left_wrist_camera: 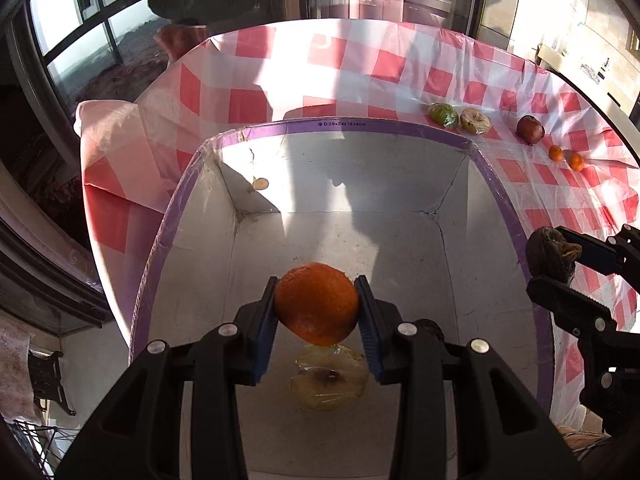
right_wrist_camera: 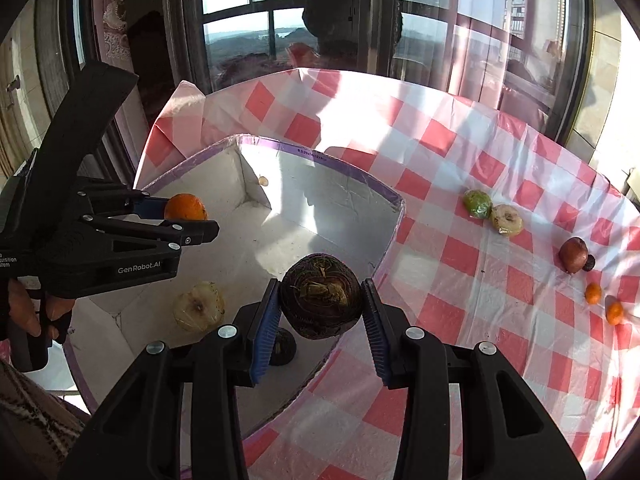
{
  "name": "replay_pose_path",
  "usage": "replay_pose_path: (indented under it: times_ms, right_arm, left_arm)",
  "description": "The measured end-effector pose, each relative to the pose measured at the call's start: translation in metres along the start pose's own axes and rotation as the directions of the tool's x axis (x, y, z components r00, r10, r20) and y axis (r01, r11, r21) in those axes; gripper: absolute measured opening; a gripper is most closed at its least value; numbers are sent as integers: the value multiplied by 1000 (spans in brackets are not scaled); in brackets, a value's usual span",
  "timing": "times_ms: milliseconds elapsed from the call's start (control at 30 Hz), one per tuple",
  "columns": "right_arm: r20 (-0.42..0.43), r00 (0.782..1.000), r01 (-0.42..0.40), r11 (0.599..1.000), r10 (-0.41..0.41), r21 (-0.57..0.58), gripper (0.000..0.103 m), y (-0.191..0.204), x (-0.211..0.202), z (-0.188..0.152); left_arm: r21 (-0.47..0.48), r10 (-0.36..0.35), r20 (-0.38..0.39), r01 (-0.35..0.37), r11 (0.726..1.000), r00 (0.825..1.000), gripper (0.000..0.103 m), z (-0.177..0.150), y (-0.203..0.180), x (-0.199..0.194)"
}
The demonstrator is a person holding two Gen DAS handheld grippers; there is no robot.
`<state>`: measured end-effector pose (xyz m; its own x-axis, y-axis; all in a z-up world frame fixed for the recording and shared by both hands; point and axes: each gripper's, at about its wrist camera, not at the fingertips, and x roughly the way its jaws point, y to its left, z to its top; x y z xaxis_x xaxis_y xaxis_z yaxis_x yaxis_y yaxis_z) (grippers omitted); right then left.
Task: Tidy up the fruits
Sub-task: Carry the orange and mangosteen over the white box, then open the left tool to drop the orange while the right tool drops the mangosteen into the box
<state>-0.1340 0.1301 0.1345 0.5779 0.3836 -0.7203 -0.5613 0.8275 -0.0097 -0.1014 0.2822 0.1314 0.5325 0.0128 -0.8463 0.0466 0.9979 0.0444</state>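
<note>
My left gripper [left_wrist_camera: 318, 312] is shut on an orange [left_wrist_camera: 317, 303] and holds it inside the white box with the purple rim [left_wrist_camera: 360, 126]. Below it on the box floor lies a pale wrapped fruit [left_wrist_camera: 329, 380]. My right gripper [right_wrist_camera: 321, 308] is shut on a dark brown round fruit [right_wrist_camera: 321, 295] above the box's right rim [right_wrist_camera: 384, 256]. A second dark fruit [right_wrist_camera: 282, 347] lies in the box under it. The left gripper with the orange [right_wrist_camera: 185, 207] also shows in the right wrist view.
On the red-and-white checked tablecloth [right_wrist_camera: 460, 280] to the right lie a green wrapped fruit [right_wrist_camera: 477, 203], a pale wrapped fruit [right_wrist_camera: 506, 220], a dark red fruit [right_wrist_camera: 573, 254] and two small oranges [right_wrist_camera: 593, 293]. Windows stand behind the table.
</note>
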Motion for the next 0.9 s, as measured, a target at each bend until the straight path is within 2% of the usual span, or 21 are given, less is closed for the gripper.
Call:
replay_pose_path:
  times_ms: [167,333,433,633,700,767,900]
  right_arm:
    - [-48,996,-76,994,72,-74,40,27,12,-5]
    - [-130,983,-138,989,130,-51,40,38,28,-17]
    - [-177,973,-155,987,145,-39,40,42,36,-26]
    - [-193,970,-158,986,145,-53,41,48,36,-29]
    - [-192,971,-154,987,142,-46,41,47,36,-29]
    - [-192,972,-148,988,138,-42,42,46,36,-29]
    - [-188,973,-147,988,138,-39,46,46,37,-28]
  left_arm:
    - [-19,29,-48,-30,999,998,37,-13,17,8]
    - [-13,57,-104,-58,998,993,37,-24,26,20]
    - [-20,61,-137,-64,998,989,37,-30,30,26]
    - [-10,53,-163,-55,998,985,38,-30,31,32]
    - [-3,52,-159,-53,999,986,41,-31,29,31]
    - [-9,50,-151,-52,999,987,56,-30,29,29]
    - [-30,39,-152,-44,999,988,62,-27,33,30]
